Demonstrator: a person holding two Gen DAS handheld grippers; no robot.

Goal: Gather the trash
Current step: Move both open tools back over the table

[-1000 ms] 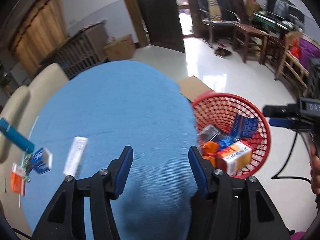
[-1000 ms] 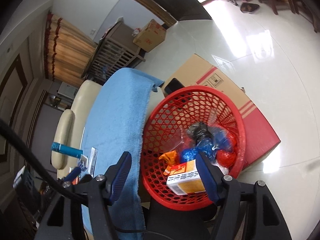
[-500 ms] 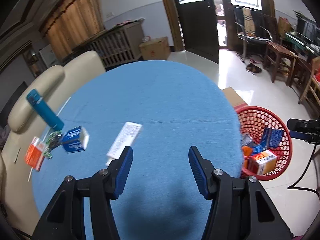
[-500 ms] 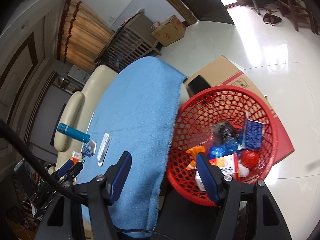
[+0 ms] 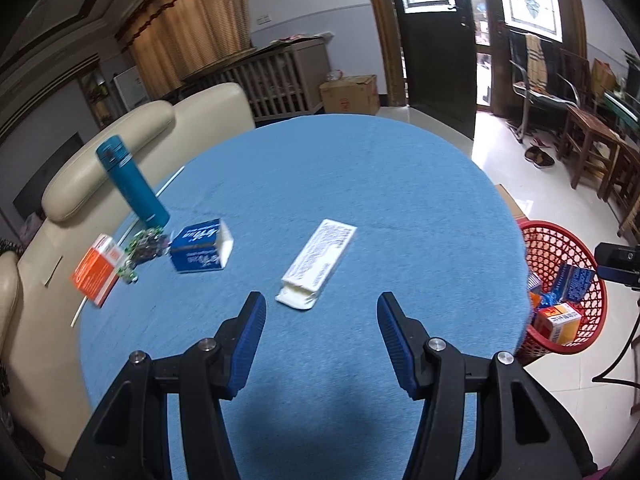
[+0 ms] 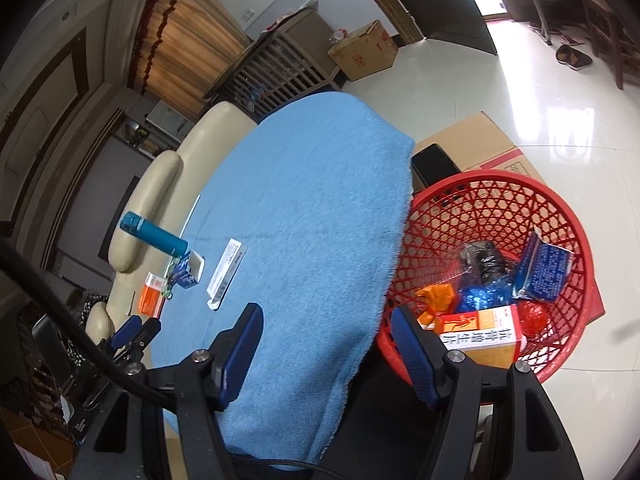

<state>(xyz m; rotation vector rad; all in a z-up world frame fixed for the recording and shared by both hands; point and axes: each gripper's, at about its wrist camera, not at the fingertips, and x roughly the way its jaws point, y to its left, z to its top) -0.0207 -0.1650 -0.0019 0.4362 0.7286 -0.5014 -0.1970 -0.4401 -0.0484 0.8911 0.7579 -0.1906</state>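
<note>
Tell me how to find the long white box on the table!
Look at the round table with the blue cloth. Near its middle lies the long white box, flat, with one end flap open. Its neighbours are a stubby blue box, an orange box and a teal bottle; only this one is white and long.

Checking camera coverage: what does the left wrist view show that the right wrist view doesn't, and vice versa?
Left wrist only: the dark door with glass panels, and the wooden chairs at right.

Right wrist only: the basket's full contents, including a black bag and a red ball, the flattened cardboard under the basket, and the left gripper.

Both: the blue tablecloth, white carton, blue box, orange box, teal flask, red basket.
</note>
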